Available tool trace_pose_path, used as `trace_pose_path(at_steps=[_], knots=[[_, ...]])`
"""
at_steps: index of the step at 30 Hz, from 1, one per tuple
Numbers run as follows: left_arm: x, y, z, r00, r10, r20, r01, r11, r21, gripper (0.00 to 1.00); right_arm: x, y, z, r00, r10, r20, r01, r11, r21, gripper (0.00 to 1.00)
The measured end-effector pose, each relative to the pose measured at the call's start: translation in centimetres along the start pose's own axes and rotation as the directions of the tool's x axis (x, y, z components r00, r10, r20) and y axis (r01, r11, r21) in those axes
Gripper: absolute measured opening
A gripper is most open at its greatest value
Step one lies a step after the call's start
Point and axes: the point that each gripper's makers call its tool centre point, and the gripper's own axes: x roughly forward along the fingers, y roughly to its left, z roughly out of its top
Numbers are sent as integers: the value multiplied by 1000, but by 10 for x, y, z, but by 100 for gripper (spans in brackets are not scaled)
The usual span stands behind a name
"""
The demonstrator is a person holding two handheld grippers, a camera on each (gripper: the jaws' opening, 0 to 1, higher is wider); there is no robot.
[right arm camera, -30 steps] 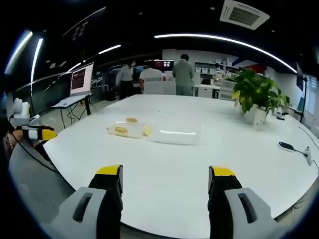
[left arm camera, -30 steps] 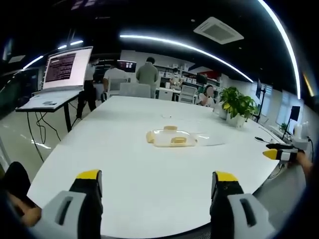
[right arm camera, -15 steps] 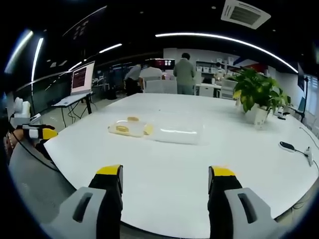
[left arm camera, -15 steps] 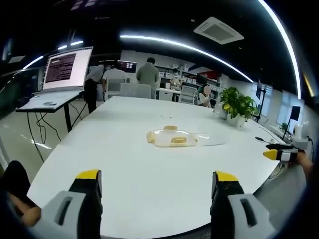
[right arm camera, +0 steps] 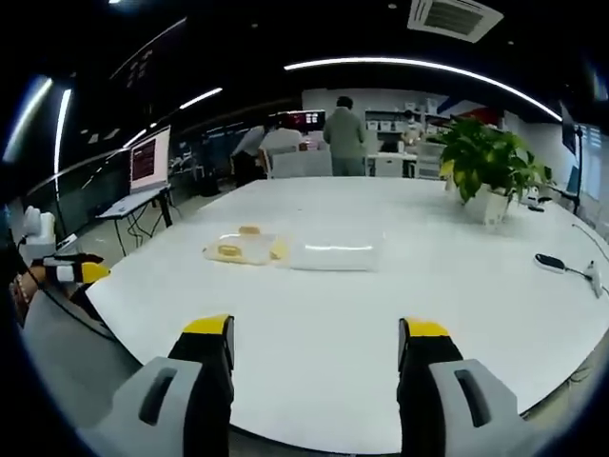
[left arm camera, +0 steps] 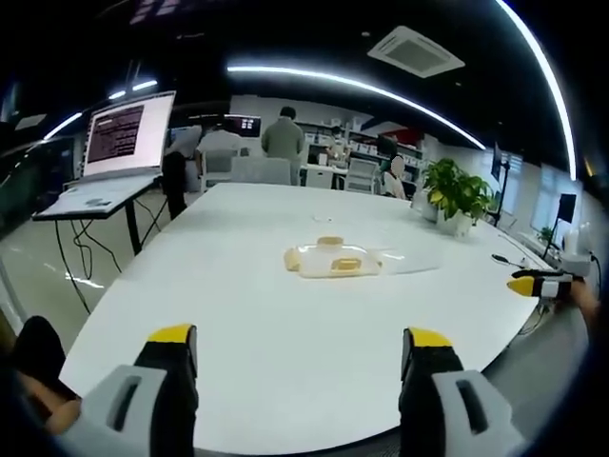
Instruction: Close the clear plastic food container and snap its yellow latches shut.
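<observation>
A clear plastic food container [left arm camera: 335, 261] with yellow latches [left arm camera: 346, 264] lies open on the white table [left arm camera: 266, 324], its clear lid [left arm camera: 409, 259] flat beside it. In the right gripper view the container [right arm camera: 243, 249] sits left of its lid [right arm camera: 333, 254]. My left gripper [left arm camera: 301, 350] is open, well short of the container, over the table's near edge. My right gripper [right arm camera: 317, 341] is also open with nothing between its jaws, equally far back. The right gripper's yellow tip [left arm camera: 526, 284] shows at the far right; the left one's tip [right arm camera: 81, 272] shows at the far left.
A potted plant [right arm camera: 487, 169] stands at the table's far side, and a dark cabled device [right arm camera: 557, 264] lies near the right edge. A laptop on a stand [left arm camera: 114, 143] stands left of the table. Several people stand by desks behind [left arm camera: 284, 139].
Both views have shifted slightly, the table and container sitting a little lower or nearer. The container and lid have not moved. Both grippers stay open.
</observation>
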Motion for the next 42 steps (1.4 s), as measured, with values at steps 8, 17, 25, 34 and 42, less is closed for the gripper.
trace_pose_path(at_steps=[8, 17, 25, 34, 42], knots=[[4, 14, 14, 1000, 5, 29, -3, 997, -80, 88, 4, -3, -4, 999, 12, -44, -12, 1000, -17, 67], [27, 16, 42, 994, -82, 65, 87, 994, -70, 99, 18, -10, 11, 996, 63, -57, -69, 993, -101, 70], [49, 16, 33, 983, -170, -70, 172, 985, 21, 97, 43, -4, 41, 987, 160, 1, -159, 981, -109, 68], [83, 24, 41, 976, -152, -154, 188, 948, 257, 97, 90, 23, 52, 958, 280, -69, -288, 932, -218, 72], [119, 21, 59, 963, -207, -173, 249, 930, 269, 97, 127, 35, 63, 932, 328, -152, -361, 853, -376, 68]])
